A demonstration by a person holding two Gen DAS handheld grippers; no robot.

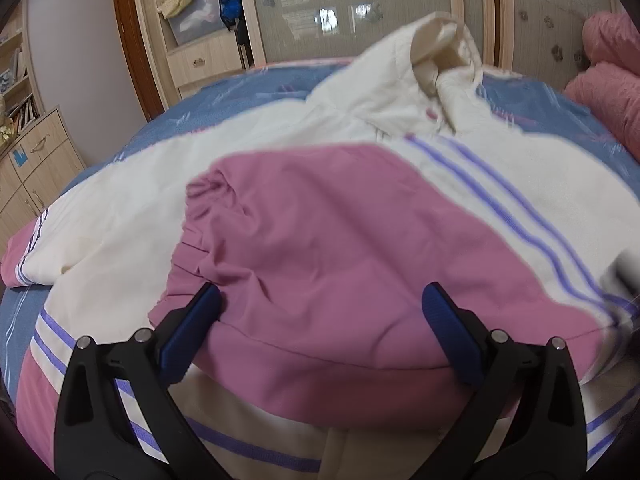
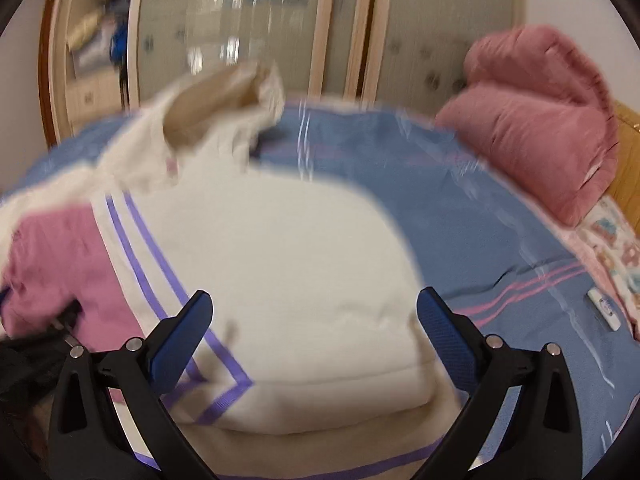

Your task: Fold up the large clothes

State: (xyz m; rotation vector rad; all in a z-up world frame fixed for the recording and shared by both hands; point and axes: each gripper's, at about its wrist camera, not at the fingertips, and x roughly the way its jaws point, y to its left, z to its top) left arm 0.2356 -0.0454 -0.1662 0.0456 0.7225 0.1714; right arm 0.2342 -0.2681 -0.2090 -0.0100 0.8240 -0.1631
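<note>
- We see a large cream hooded jacket (image 1: 280,152) with a pink band and purple stripes spread over the bed (image 1: 248,92), covering most of its middle.
- Its hood (image 1: 436,52) lies toward the far edge of the bed, in front of the wardrobe (image 1: 360,4).
- A pink part of the jacket (image 1: 340,240) is folded over onto the cream body; its hem runs across near our left gripper (image 1: 320,312).
- Our left gripper is spread wide, one blue pad (image 1: 192,332) at each side of the pink fold, nothing clamped between them.
- Our right gripper (image 2: 314,320) is likewise spread wide above the cream right-hand part of the jacket (image 2: 280,260), holding nothing; whether its pads touch the cloth we cannot tell, as this view is blurred.
- Purple stripes (image 2: 136,248) run diagonally between the cream part and the pink part.
- A rolled pink quilt (image 2: 540,128) sits at the far right corner of the bed, apart from the jacket.
- A small white remote-like item (image 2: 604,308) lies on the blue cover (image 2: 460,208) near the right edge.
- A drawer cabinet (image 1: 36,160) stands beyond the left edge.
</note>
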